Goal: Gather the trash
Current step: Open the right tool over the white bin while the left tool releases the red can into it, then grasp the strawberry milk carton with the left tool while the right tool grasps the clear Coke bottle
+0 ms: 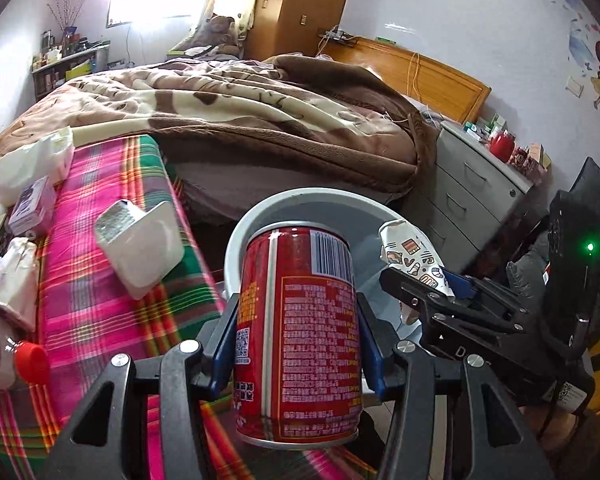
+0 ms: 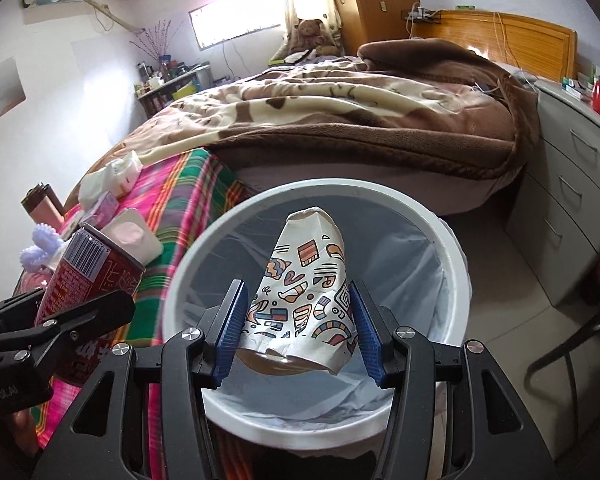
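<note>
L gripper is clamped on a red can, blue pads pressed to both its sides, jaws about half apart; the can stands upright between them, barcode facing the cam, held above the near edge of the plaid cloth and just left of the white bin. R gripper grips a crumpled paper cup w/ colourful doodle print, pads squeezing its sides, jaws also roughly half apart; the cup hangs right over the bin's mouth, open end toward the cam, crushed end pointing away. Bin has a pale liner inside and sits on the floor btwn the cloth-covered surface on the left and the grey drawer unit on the right. Still lying on the plaid cloth: a white carton near its right edge, a small purple box further left, crumpled tissue pack beyond it, and a clear plastic bottle w/ red cap at the near-left corner. Far side: bed w/ brown-and-cream blanket, wooden headboard to the right.
</note>
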`<state>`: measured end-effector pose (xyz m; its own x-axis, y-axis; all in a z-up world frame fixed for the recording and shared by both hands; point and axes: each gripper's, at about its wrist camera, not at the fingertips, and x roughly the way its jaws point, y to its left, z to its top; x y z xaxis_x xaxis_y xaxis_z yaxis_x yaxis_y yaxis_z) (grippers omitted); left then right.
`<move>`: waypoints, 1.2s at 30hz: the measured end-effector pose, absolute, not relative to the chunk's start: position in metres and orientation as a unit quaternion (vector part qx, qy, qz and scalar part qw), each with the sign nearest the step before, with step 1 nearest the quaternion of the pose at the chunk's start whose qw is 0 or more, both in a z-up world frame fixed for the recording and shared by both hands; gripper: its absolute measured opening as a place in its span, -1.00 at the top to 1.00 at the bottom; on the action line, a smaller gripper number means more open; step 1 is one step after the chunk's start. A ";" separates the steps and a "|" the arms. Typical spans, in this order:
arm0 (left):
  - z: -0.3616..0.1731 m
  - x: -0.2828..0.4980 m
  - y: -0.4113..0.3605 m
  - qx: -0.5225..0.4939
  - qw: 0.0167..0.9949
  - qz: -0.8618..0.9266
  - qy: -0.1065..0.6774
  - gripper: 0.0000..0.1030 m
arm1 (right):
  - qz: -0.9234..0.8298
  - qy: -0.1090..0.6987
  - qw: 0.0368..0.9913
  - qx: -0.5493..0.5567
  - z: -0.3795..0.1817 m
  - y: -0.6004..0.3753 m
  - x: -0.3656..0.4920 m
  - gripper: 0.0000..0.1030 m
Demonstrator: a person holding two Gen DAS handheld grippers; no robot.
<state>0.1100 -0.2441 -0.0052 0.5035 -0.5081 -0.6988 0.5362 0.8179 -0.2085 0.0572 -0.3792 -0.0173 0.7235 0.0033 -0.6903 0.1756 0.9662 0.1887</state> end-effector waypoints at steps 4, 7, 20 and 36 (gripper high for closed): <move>-0.014 0.116 -0.259 0.025 0.863 -0.298 0.407 -0.05 | -0.057 0.380 0.915 0.121 -0.023 -0.390 0.061 -0.04; -0.017 0.119 -0.268 0.031 0.861 -0.299 0.410 -0.06 | -0.064 0.386 0.912 0.120 -0.026 -0.397 0.064 -0.05; -0.016 0.126 -0.261 0.019 0.863 -0.294 0.410 -0.42 | -0.082 0.388 0.906 0.149 -0.030 -0.414 0.068 -0.34; 0.004 0.109 -0.155 -0.021 0.899 -0.221 0.377 -0.53 | -0.023 0.324 0.939 0.114 0.002 -0.349 0.061 -0.37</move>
<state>0.1089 -0.1545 0.0038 0.6190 -0.4128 -0.6682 0.3812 0.9017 -0.2039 0.0613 -0.3490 0.0019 0.7887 0.0300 -0.6140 0.1176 0.9730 0.1986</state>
